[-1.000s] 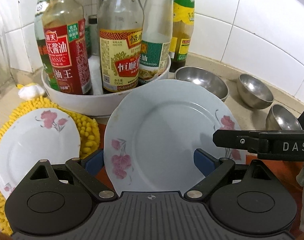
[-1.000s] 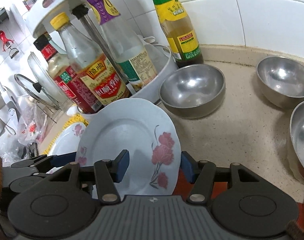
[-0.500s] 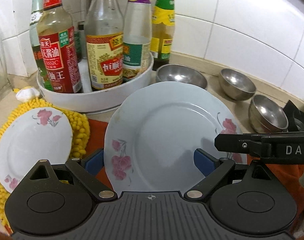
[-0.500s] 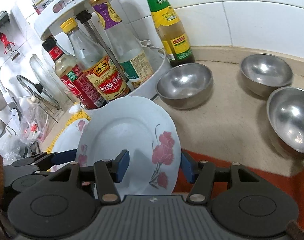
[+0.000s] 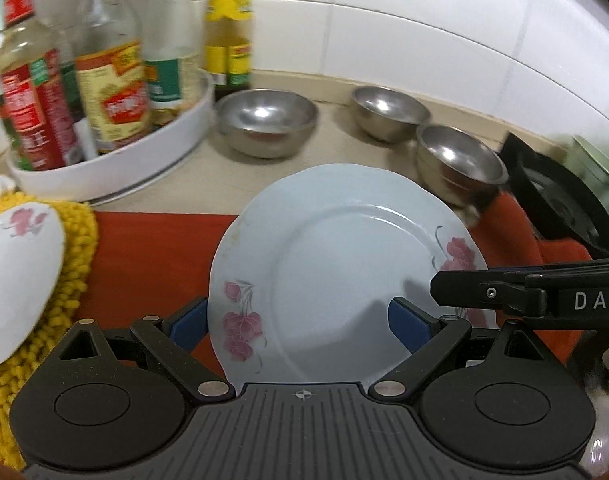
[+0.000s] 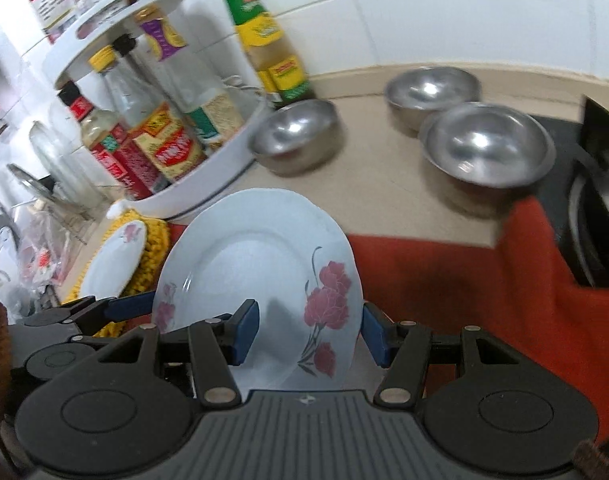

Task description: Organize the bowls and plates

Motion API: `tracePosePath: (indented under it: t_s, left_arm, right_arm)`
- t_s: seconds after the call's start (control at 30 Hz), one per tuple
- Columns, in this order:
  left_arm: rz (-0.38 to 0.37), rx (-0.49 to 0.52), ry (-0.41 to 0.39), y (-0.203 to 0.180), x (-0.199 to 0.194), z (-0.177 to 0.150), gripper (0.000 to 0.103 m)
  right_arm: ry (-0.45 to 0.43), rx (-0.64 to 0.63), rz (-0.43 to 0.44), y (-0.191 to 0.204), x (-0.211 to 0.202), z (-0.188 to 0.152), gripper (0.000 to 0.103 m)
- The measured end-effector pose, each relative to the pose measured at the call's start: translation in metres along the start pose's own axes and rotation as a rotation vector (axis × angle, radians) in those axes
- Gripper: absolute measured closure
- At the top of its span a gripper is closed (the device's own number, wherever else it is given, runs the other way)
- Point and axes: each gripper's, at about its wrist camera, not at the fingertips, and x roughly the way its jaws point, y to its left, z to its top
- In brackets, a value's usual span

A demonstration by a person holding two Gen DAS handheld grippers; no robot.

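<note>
Large flowered plate [image 5: 344, 280]: off the counter [image 5: 336, 148], carried between both tools, tipped up with its face towards the cameras. Left tool [image 5: 296, 324] has its jaws spread wide, with the plate's near edge lodged between the blue pads. The left pad is against the rim and the right pad is over the face. Right tool [image 6: 308, 332] is about half closed, pinching the plate's right rim by the big pink flower. The step in hand looks like a two-handed carry sideways across the counter, though the destination is not evident. To do it well, I judge both tools should travel at one pace and one tilt, since any lag would twist the plate out of the wide left hold. It should go down near edge first, and neither tool should release until it rests flat. Under the tools lies a red cloth [image 5: 152, 256]. Left of the left tool, a small plate [image 5: 12, 280] lies on a yellow mat [image 5: 76, 256]. Ahead are three steel bowls [image 5: 266, 124], apart and unstacked, and ahead-left a white bottle tray [image 5: 116, 176]. Against a second ago, the bottles and small plate have slid off to the left and the bowls now sit ahead. More red cloth shows to the right. The plate sits unchanged between the pads, and neither jaw width has changed.
</note>
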Motion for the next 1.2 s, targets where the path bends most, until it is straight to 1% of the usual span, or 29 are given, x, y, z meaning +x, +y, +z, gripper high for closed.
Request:
tracePosePath:
  t_s: [0.17,0.43,0.57,0.77,0.93,1.07,1.13,1.2]
  left_arm:
    - [-0.056,0.056,0.023,-0.006,0.000,-0.008,0.007]
    - [-0.132,0.144,0.063,-0.014,-0.003,-0.024,0.007]
    - [-0.151,0.173,0.075,-0.016,0.000,-0.028,0.007]
    - [-0.173,0.187,0.094,-0.015,0.004,-0.032,0.009]
    - [-0.187,0.198,0.085,-0.017,0.002,-0.031,0.009]
    - [-0.213,0.218,0.038,-0.022,-0.004,-0.029,0.008]
    - [-0.202,0.247,0.010,-0.027,-0.008,-0.028,0.006]
    - [-0.201,0.248,0.009,-0.028,-0.007,-0.027,0.006]
  right_arm:
    - [-0.017,0.059,-0.054,0.000,-0.015,-0.018,0.051]
    - [-0.018,0.152,-0.129,0.001,-0.030,-0.049,0.051]
    - [-0.016,0.187,-0.164,0.001,-0.032,-0.061,0.051]
    - [-0.014,0.198,-0.194,0.001,-0.032,-0.069,0.051]
    - [-0.016,0.197,-0.206,-0.002,-0.034,-0.071,0.051]
    - [-0.077,0.171,-0.226,-0.003,-0.045,-0.066,0.051]
    - [-0.092,0.150,-0.246,-0.003,-0.048,-0.063,0.051]
    - [-0.106,0.139,-0.255,-0.003,-0.052,-0.061,0.051]
